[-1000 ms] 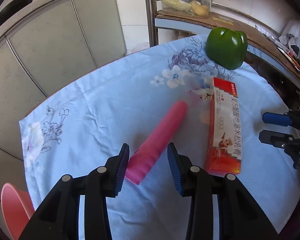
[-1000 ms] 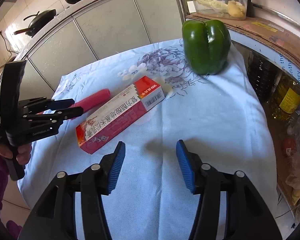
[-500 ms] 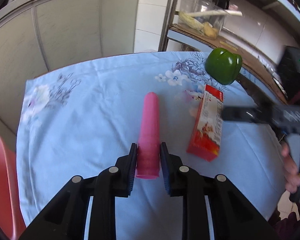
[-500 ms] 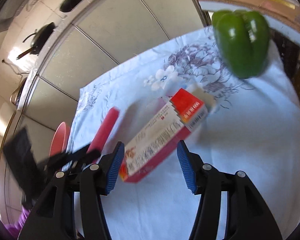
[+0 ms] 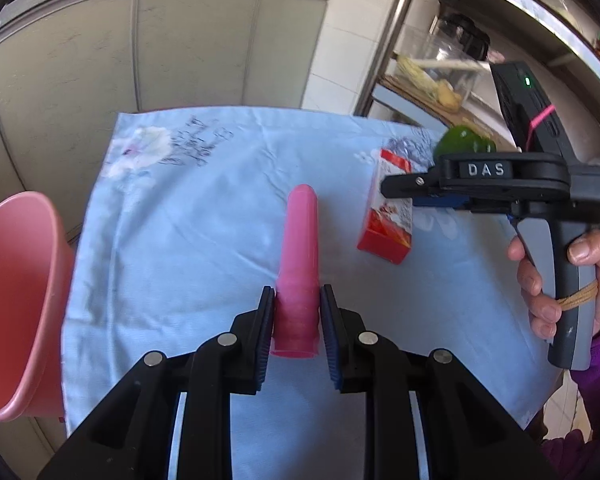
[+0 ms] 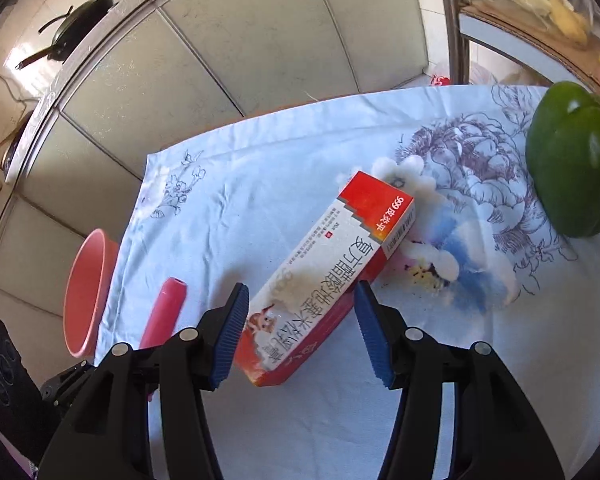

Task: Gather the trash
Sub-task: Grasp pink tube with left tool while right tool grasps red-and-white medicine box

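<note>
A pink tube lies lengthwise on the pale blue flowered cloth. My left gripper is shut on its near end, both blue pads pressed against its sides. The tube also shows in the right wrist view. A red and white carton lies at a slant on the cloth. My right gripper is open and straddles the carton's near end with room on both sides. In the left wrist view the right gripper reaches over the carton, held by a hand.
A pink bowl stands off the table's left edge, also visible in the right wrist view. A green pepper sits at the cloth's far right. Grey cabinet doors stand behind the table, and a metal shelf rack is at the right.
My left gripper closed on the pink tube's near end and rolled to line up with it. My right gripper moved left across the cloth to straddle the carton.
</note>
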{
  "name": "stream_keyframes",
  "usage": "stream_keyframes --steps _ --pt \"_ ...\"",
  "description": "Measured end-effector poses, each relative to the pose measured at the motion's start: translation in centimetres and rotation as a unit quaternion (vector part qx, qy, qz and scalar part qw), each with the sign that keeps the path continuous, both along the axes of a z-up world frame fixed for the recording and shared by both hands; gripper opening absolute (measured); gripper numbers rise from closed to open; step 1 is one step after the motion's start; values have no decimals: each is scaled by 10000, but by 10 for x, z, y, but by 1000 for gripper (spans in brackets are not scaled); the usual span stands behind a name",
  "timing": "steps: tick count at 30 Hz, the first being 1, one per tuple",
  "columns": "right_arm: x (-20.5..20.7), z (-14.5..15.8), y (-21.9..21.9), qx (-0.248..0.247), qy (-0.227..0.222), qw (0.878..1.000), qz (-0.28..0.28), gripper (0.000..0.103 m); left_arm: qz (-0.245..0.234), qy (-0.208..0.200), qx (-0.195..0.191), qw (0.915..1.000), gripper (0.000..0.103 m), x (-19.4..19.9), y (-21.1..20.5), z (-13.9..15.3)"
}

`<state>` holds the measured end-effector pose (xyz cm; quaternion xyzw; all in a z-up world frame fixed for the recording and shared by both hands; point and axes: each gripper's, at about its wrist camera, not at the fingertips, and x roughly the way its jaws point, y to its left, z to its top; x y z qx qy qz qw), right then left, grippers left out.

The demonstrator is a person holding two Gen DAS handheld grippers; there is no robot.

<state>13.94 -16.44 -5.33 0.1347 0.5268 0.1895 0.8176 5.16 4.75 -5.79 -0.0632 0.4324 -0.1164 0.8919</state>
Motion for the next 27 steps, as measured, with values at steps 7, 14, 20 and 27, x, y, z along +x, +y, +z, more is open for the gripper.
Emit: stream_keyframes --steps 7,14,20,27 --pt "14 -1 25 -396 66 9991 -162 56 201 -50 -139 9997 22 -4 13 4" --pt "17 -10 65 -1320 -348 9906 97 56 391 -57 -232 9989 22 -12 29 8" --pt "6 -12 70 -1418 -568 9870 499 52 501 -29 -300 9983 22 -14 39 8" --pt "-20 -10 60 -1191 -564 9862 1006 47 504 18 -332 9982 22 -12 42 6"
